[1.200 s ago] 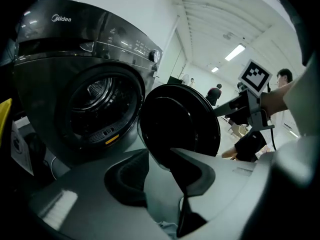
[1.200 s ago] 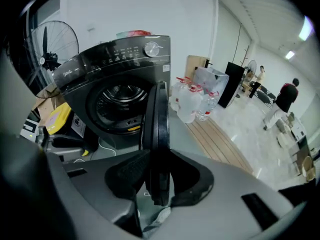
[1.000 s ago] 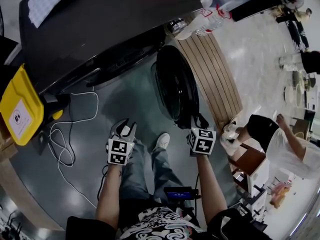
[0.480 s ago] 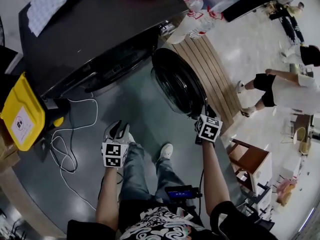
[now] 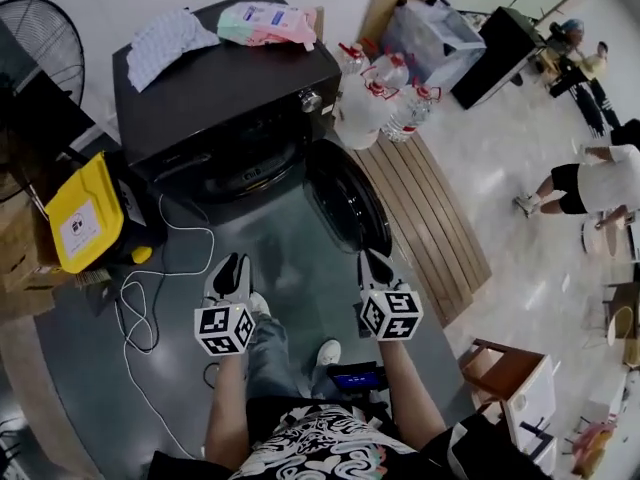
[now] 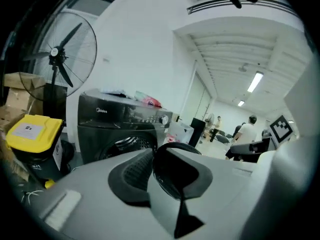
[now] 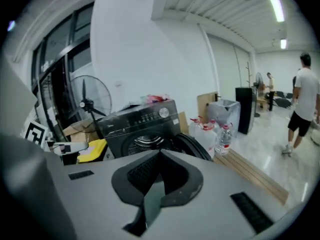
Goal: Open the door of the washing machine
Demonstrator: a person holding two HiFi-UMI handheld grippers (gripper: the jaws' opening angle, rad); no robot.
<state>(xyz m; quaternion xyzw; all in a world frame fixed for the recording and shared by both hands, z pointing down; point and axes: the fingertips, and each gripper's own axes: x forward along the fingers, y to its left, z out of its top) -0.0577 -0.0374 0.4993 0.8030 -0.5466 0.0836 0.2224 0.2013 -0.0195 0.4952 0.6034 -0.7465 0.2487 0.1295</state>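
Head view: washing machine point(image 5: 230, 88) seen ahead, door point(image 5: 345, 208) swung open.
Door: just ahead of right gripper point(image 5: 373, 260), the nearer one.
Jaws of right gripper: pressed together, empty.
Jaws of left gripper point(image 5: 232, 262): being closed, nothing between.

Black washing machine point(image 5: 230, 83) of smooth, glossy metal, its round dark-glass door point(image 5: 352, 203) shining; pale slatted wooden platform point(image 5: 425, 198) matt; yellow plastic bin point(image 5: 85, 213) smooth; grey floor point(image 5: 290, 268) polished, reflective; white patterned cloth point(image 5: 170, 40) soft on top.
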